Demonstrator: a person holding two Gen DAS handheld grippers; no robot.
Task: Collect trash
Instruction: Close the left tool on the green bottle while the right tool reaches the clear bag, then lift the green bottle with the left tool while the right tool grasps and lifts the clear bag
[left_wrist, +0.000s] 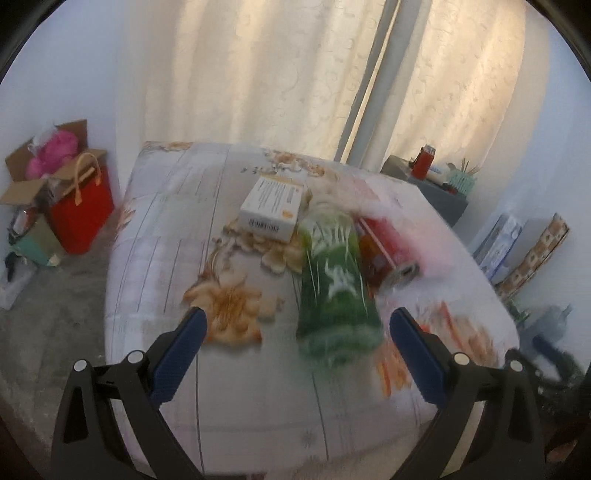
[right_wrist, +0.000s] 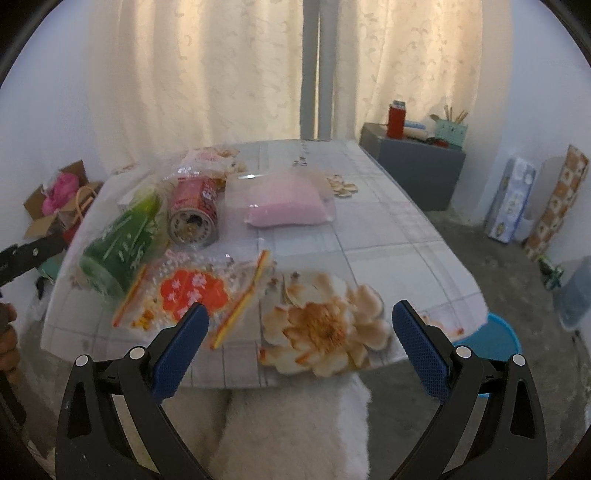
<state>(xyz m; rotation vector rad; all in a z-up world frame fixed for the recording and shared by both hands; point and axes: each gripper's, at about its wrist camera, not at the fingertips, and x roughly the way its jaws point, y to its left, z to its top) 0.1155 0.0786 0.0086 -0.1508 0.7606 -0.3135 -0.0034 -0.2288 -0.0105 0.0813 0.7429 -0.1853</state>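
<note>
A green bottle (left_wrist: 334, 284) lies on the flowered tablecloth (left_wrist: 166, 236), just ahead of my open, empty left gripper (left_wrist: 299, 325). A red can (left_wrist: 388, 254) lies beside it on the right, and a white carton (left_wrist: 273, 206) behind it. In the right wrist view the green bottle (right_wrist: 118, 243) and red can (right_wrist: 194, 214) lie at the left, with a clear pink bag (right_wrist: 284, 203) behind and an orange-patterned zip bag (right_wrist: 192, 291) near my open, empty right gripper (right_wrist: 301, 321).
A red bag (left_wrist: 83, 210) and a cardboard box (left_wrist: 40, 166) stand on the floor at the left. A grey cabinet (right_wrist: 413, 166) with a red flask stands behind the table. A blue basin (right_wrist: 495, 336) sits on the floor at the right. Curtains hang behind.
</note>
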